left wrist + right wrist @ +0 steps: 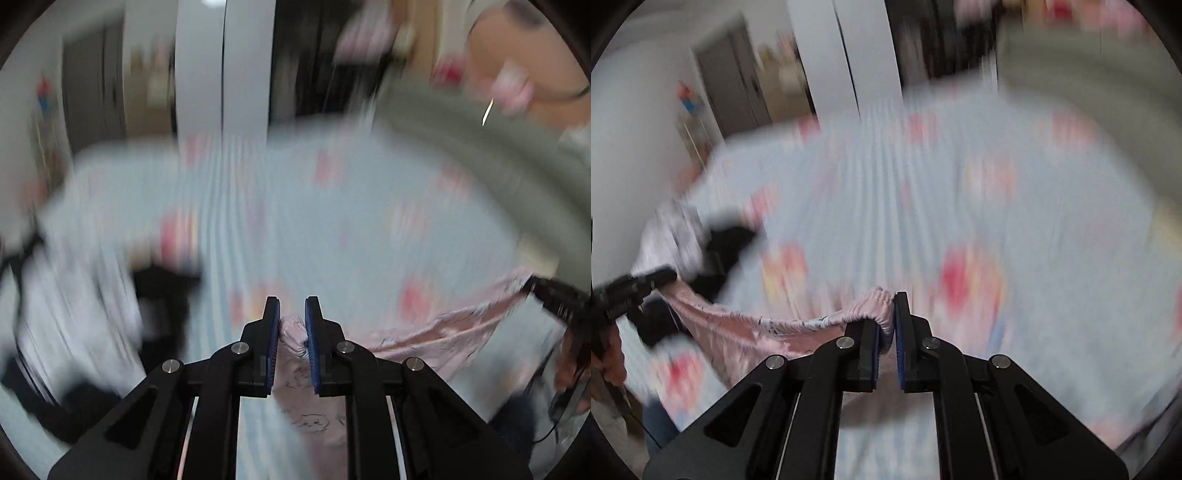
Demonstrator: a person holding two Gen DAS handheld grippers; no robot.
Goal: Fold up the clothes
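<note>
The left gripper (291, 314) has its blue-padded fingers (273, 332) clamped on a bunched edge of a pink garment (424, 339), which hangs down between and below them in the left wrist view. The cloth carries small line-drawn cartoon animal faces; no writing, brand or label can be read anywhere, partly because most of both pictures is smeared by motion blur.

The right gripper (888, 321) grips the gathered, elastic-looking edge of the same pink garment (738, 332), its fingers nearly together with the fabric pinched between the pads. From the right wrist view the cloth stretches away to the left toward the other black gripper, seen at the far left edge with a hand behind it; from the left wrist view it runs off to the right in the same way.

The garment is held up above a bed sheet (923, 184), pale blue and striped with pink and red blotches. A heap of white and black clothes (92, 295) lies on the left of the bed, and a grey-green blanket (480, 155) sits at the far right
</note>
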